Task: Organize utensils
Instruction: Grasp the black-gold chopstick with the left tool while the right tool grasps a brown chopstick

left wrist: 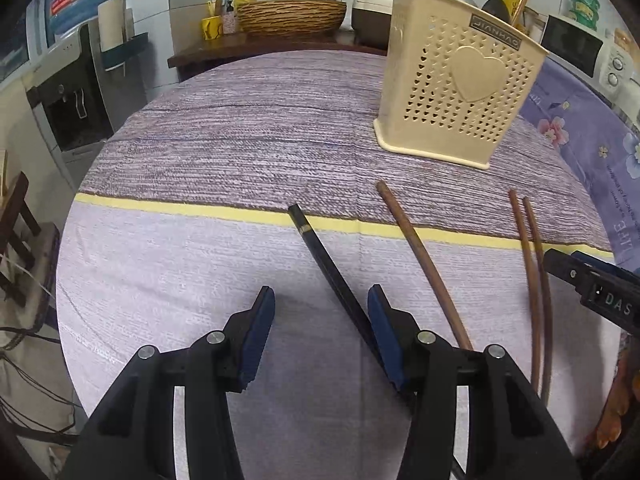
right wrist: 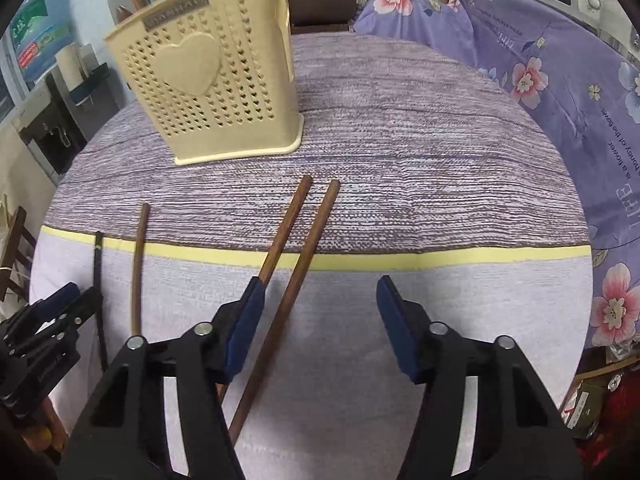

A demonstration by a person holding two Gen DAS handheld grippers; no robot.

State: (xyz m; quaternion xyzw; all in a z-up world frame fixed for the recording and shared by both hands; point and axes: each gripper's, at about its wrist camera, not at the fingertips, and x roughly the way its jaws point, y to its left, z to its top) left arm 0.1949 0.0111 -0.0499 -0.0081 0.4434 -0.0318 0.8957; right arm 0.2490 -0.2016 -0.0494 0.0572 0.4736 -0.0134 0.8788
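Note:
A cream perforated utensil holder (left wrist: 460,92) (right wrist: 208,92) with a heart on its front stands upright at the back of the table, with a few utensils sticking out of it. A black chopstick (left wrist: 320,248) (right wrist: 98,264) lies between my left gripper's (left wrist: 320,304) open jaws, close to the right pad. A single brown chopstick (left wrist: 420,256) (right wrist: 140,264) lies just right of it. My right gripper (right wrist: 320,284) is open over a pair of brown chopsticks (right wrist: 315,232) (left wrist: 527,272). One of them runs under the left finger, the other between the jaws.
The round table wears a purple striped cloth with a yellow band (left wrist: 180,206) (right wrist: 440,258). Purple floral fabric (right wrist: 560,92) rises along the right. A water dispenser (left wrist: 68,92) stands left, a wicker bowl (left wrist: 292,16) behind. Each gripper shows at the other view's edge.

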